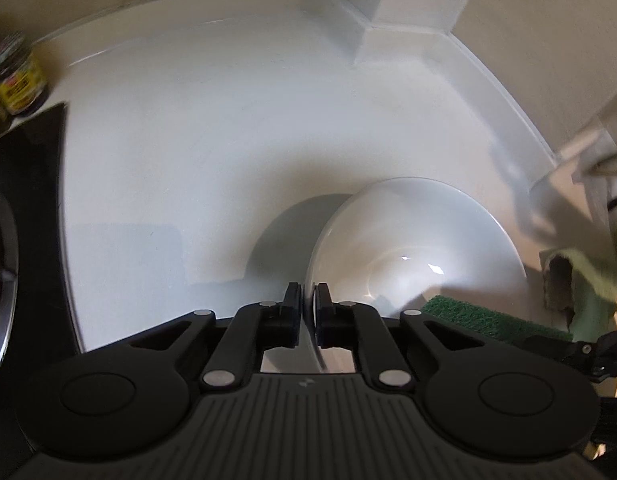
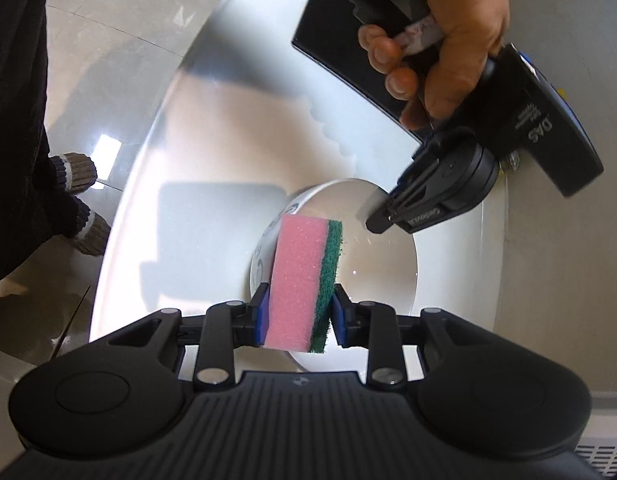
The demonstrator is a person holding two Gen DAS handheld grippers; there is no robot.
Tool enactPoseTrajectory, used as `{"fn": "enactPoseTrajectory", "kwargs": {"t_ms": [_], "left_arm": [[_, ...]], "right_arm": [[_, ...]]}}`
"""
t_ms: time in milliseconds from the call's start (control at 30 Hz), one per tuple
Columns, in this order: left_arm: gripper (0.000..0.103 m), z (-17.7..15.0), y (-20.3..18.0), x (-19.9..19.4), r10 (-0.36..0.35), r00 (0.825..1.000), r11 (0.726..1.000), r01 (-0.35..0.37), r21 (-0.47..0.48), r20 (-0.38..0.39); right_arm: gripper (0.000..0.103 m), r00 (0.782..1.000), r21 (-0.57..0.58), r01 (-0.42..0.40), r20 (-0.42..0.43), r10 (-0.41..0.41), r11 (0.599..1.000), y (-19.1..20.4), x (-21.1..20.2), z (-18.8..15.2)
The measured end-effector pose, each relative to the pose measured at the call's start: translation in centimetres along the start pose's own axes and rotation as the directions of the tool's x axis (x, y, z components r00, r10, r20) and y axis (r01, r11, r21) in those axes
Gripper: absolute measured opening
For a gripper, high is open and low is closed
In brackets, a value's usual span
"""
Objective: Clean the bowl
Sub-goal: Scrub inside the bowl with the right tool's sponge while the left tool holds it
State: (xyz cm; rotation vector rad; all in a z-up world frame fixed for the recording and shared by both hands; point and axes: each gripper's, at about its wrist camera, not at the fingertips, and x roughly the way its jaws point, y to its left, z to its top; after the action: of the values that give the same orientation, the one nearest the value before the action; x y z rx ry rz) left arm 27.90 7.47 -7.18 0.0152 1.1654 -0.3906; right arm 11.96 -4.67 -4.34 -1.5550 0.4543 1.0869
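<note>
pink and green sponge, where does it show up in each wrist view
Left wrist view: only the green scouring side of the pink and green rectangular foam sponge shows, low right, beside the bowl.
Right wrist view: centre, clamped upright in the right gripper, in front of the bowl.
Shared landmark: the white glossy ceramic bowl, its rim pinched by the left gripper.
</note>
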Motion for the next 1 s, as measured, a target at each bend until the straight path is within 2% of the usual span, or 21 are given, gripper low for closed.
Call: {"fn": "enactPoseTrajectory", "kwargs": {"t_ms": [67, 133, 267, 433, 533, 633, 800, 900, 1000], "left_arm": [[0.019, -1.2, 0.3, -0.6, 0.002, 1.0, 0.999, -0.001, -0.039, 0.021], [0.02, -2.6, 0.3, -1.2, 0.006, 0.999, 0.997, -0.003, -0.075, 0.039], [0.02, -3.5, -0.4, -1.0, 0.027, 0.999, 0.997, -0.025, -0.07, 0.041], [0.011, -2.1, -1.2, 0.4, 0.063, 0.997, 0.998, -0.063, -0.004, 0.038], [0.008, -0.6, -1.1, 1.0, 0.038, 0.999, 0.998, -0.039, 0.058, 0.017], [0.007, 0.8, -0.6, 1.5, 0.006, 1.0, 0.997, -0.006, 0.076, -0.008], [0.008, 0.2, -0.8, 0.9, 0.009, 1.0, 1.0, -0.01, 0.03, 0.01], [0.02, -1.6, -0.7, -0.5, 0.017, 0.999, 0.999, -0.016, -0.029, 0.037], [0.022, -3.0, -0.8, -1.1, 0.018, 0.998, 0.998, -0.014, -0.066, 0.052]], "right_arm": [[0.027, 1.0, 0.0, 0.004, -0.002, -0.004, 1.0, 0.0, 0.1, 0.2], [0.027, 1.0, 0.005, 0.009, -0.004, -0.009, 1.0, 0.2, 0.5, 0.1], [0.026, 1.0, 0.009, 0.018, -0.013, -0.018, 1.0, 0.6, 0.7, 0.4], [0.026, 1.0, 0.023, 0.017, 0.003, -0.017, 1.0, 0.3, 0.1, 1.2], [0.026, 1.0, 0.02, 0.013, 0.014, -0.013, 1.0, 0.4, 0.1, 1.6], [0.027, 1.0, -0.03, -0.009, -0.01, 0.009, 0.999, 0.8, 0.3, 0.9], [0.027, 0.999, -0.035, -0.004, -0.036, 0.003, 0.999, 0.5, 0.7, 0.0], [0.027, 0.999, -0.027, 0.002, -0.033, -0.003, 1.0, 0.7, 0.9, -0.1], [0.026, 0.999, -0.018, 0.005, -0.032, -0.005, 1.0, 0.7, 1.1, -0.2]]}}
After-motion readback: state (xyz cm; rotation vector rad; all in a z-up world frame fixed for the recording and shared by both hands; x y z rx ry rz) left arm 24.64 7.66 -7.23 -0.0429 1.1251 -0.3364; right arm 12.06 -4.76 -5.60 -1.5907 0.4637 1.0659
